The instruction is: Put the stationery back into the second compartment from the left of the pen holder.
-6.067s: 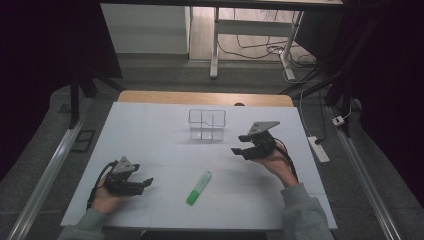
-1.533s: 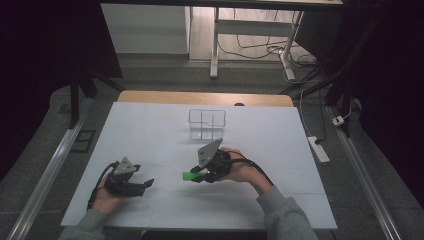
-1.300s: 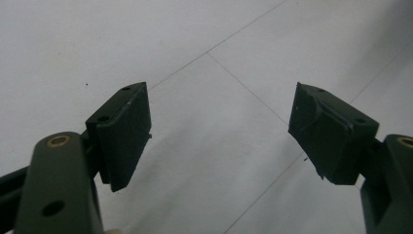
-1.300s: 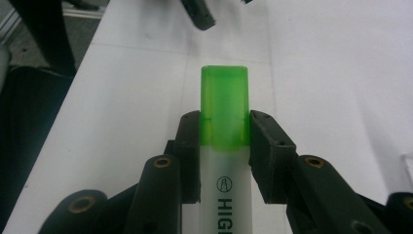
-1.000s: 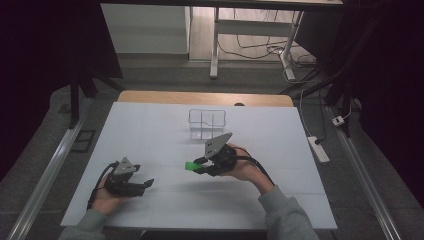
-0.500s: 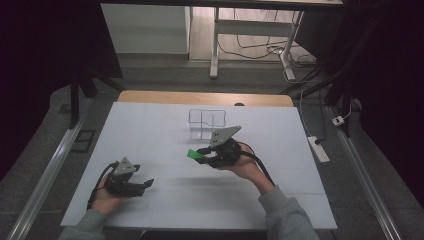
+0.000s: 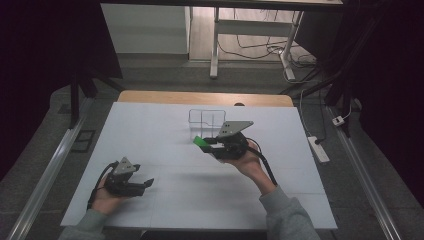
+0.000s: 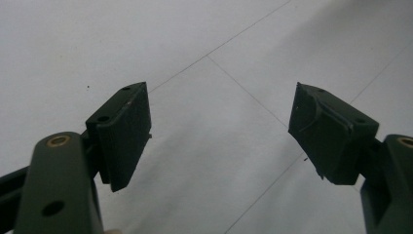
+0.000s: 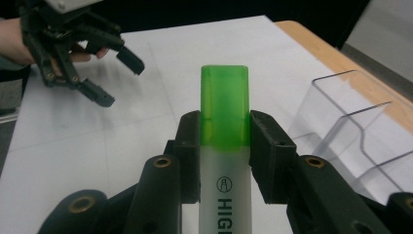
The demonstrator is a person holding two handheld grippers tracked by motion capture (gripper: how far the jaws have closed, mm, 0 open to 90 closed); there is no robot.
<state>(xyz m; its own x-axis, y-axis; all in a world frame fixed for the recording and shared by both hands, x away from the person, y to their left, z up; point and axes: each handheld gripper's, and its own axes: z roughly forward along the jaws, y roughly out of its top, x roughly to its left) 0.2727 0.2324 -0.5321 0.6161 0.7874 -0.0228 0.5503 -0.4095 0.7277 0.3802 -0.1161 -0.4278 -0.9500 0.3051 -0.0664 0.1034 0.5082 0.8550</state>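
White tabletop [image 7: 165,195] under dim light, dark floor and desk legs behind. Right gripper [image 7: 210,145] is lifted off the surface near table centre, jaws partly closed and clamped on a green highlighter [image 9: 224,146]; in the right gripper view the pads press both sides of the barrel just below the green cap, cap sticking out past the jaw tips, long axis running straight along the gripper. In the high view the green cap [image 7: 200,142] points left and slightly away from the person. Clear plastic organizer [image 7: 206,121] stands just beyond the cap, toward the far edge, close but not touching; the right gripper view puts its open compartments [image 9: 358,126] ahead and to the right of the cap. Likely next: tilt the marker and drop it into a compartment, so the short gap forward matters. Left gripper [image 7: 142,185] sits low near the front-left of the table, well apart, jaws wide open and holding nothing, bare table between its pads [image 8: 124,129]. Right hand is clearly the nearer one.
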